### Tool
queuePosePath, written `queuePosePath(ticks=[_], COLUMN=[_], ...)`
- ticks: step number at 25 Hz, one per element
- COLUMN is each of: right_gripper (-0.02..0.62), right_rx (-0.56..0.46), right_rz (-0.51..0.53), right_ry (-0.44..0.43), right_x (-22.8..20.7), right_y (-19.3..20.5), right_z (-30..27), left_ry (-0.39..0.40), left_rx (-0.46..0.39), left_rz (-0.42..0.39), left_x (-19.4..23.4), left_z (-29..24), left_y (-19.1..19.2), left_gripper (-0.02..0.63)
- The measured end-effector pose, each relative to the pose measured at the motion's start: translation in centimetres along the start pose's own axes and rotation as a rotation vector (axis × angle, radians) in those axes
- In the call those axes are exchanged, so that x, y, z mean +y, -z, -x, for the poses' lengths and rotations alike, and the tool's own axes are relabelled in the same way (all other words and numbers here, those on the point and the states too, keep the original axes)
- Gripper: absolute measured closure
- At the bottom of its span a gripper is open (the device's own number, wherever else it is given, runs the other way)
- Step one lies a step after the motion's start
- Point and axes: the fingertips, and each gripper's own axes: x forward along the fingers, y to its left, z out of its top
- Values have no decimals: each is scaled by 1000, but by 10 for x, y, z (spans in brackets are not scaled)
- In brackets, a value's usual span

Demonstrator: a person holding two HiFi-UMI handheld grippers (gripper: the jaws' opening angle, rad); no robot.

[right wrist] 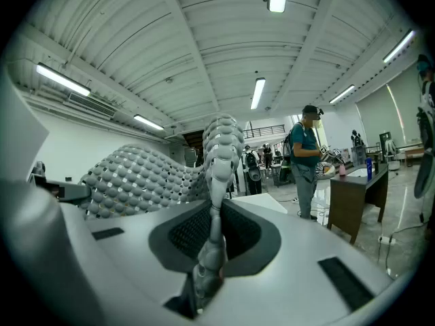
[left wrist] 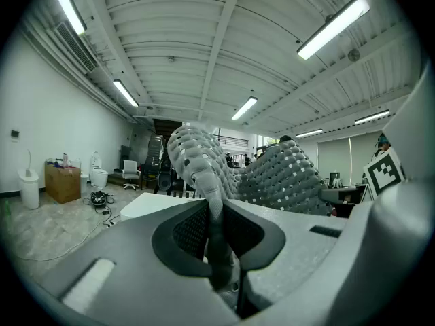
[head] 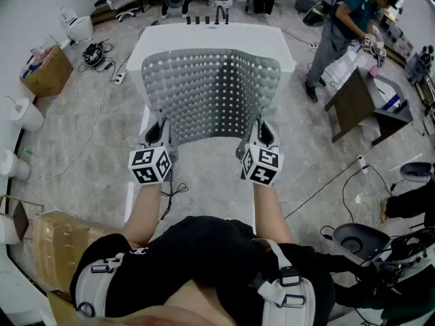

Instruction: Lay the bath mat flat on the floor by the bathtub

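Note:
A grey perforated bath mat (head: 211, 90) hangs spread out in the air over the white bathtub (head: 279, 43), held by its two near corners. My left gripper (head: 162, 136) is shut on the mat's left corner; in the left gripper view the mat's edge (left wrist: 204, 182) runs pinched between the jaws. My right gripper (head: 260, 136) is shut on the right corner, and in the right gripper view the bumpy mat (right wrist: 216, 161) rises from between the jaws. The mat's far edge sags toward the tub's taps (head: 207, 19).
A cardboard box (head: 46, 72) and cables (head: 95, 53) lie on the floor at left. A person (head: 343, 26) stands by a dark table (head: 357, 100) at right. Toilets (head: 78, 24) and chairs line the back. More cables (head: 333, 182) cross the floor at right.

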Motion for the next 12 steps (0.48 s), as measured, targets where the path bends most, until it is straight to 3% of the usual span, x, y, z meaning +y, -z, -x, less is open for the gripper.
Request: queuePosePath(ticks=[12], right_gripper=[554], right_rx=[-6], right_rz=[-5], right_ry=[4], right_x=[-15], right_y=[3], right_z=[17], left_ry=[2], left_rx=[0], left_rz=[-39], left_x=[-24], left_z=[15], left_y=[4], left_gripper=[565])
